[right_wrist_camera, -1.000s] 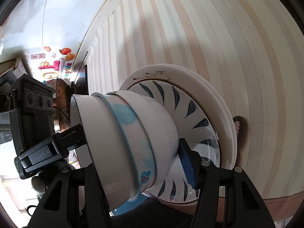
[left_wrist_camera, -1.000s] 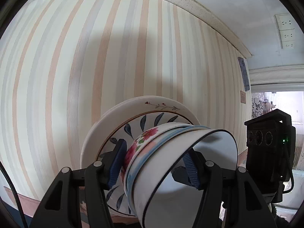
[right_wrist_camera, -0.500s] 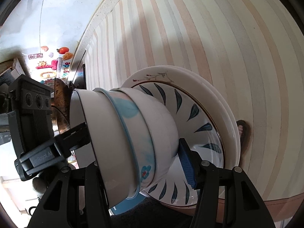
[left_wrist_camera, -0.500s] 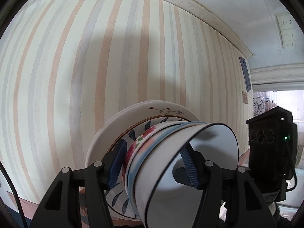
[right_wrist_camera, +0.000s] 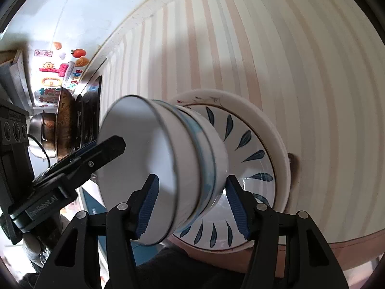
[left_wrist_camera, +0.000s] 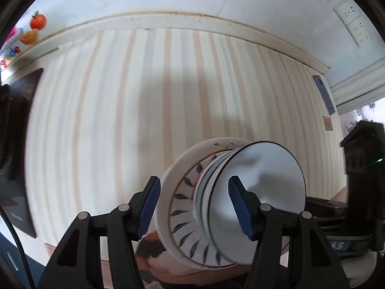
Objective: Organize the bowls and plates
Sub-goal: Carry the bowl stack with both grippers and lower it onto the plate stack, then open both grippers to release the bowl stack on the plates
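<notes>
Both tools, left [left_wrist_camera: 195, 204] and right [right_wrist_camera: 191, 203], spread around stacked bowls [right_wrist_camera: 168, 168] on plates [right_wrist_camera: 259, 159] at 12 o'clock; next comes a steady set-down.

Opposed close wrist views, shared dish stack [left_wrist_camera: 231, 202]

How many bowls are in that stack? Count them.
3, nested on the plate: black-rimmed bowl outermost, blue bowl next, white bowl against the plate. Others may hide inside.

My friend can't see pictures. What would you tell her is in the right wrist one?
A stack of bowls nested on leaf-patterned plates sits between the right gripper fingers, in front of striped wallpaper. The left gripper reaches in from the left.
</notes>
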Tool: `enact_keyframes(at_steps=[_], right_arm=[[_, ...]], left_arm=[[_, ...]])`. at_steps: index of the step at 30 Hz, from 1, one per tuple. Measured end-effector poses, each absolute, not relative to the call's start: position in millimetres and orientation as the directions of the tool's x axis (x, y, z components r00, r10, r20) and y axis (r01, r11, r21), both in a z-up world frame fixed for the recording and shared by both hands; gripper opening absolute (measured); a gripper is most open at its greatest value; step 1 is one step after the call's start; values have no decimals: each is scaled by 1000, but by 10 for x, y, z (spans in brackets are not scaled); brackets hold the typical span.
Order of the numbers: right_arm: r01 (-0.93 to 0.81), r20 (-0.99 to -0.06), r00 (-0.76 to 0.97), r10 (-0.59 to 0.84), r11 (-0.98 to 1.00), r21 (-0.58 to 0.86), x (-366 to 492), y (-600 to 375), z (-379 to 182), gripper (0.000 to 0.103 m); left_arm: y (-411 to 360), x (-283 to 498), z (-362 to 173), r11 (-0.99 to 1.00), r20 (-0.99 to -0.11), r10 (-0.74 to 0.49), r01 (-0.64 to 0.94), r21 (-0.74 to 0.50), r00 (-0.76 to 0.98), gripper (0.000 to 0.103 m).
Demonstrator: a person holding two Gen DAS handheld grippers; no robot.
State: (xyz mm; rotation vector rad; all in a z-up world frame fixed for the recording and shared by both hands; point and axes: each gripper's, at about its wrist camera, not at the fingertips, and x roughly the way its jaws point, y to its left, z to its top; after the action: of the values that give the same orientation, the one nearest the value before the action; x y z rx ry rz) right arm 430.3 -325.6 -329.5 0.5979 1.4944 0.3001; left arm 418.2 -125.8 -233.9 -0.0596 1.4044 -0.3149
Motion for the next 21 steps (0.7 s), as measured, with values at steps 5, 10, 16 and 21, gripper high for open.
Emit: enact_keyframes(at_steps=[5, 10, 16, 21], right_arm=[[119, -892, 142, 430, 887, 447, 4233, -3190, -2933, 84], [74, -935, 219, 277, 951, 299, 4093, -3091, -2556, 92], [84, -937, 313, 155, 978, 190, 3866, -3072, -2190, 95], [97, -916, 387, 100, 984, 149, 3569, -3096, -1872, 97]], left_arm=[[-1186, 4063, -2156, 967, -954, -212, 188, -173, 211, 79], [-1121, 3941, -1995, 973, -943, -186, 187, -138, 276, 95], [-1071, 3796, -1794, 977, -921, -156, 193, -90, 357, 95], [-1056, 3590, -1573, 975, -895, -160, 205, -79, 415, 95]])
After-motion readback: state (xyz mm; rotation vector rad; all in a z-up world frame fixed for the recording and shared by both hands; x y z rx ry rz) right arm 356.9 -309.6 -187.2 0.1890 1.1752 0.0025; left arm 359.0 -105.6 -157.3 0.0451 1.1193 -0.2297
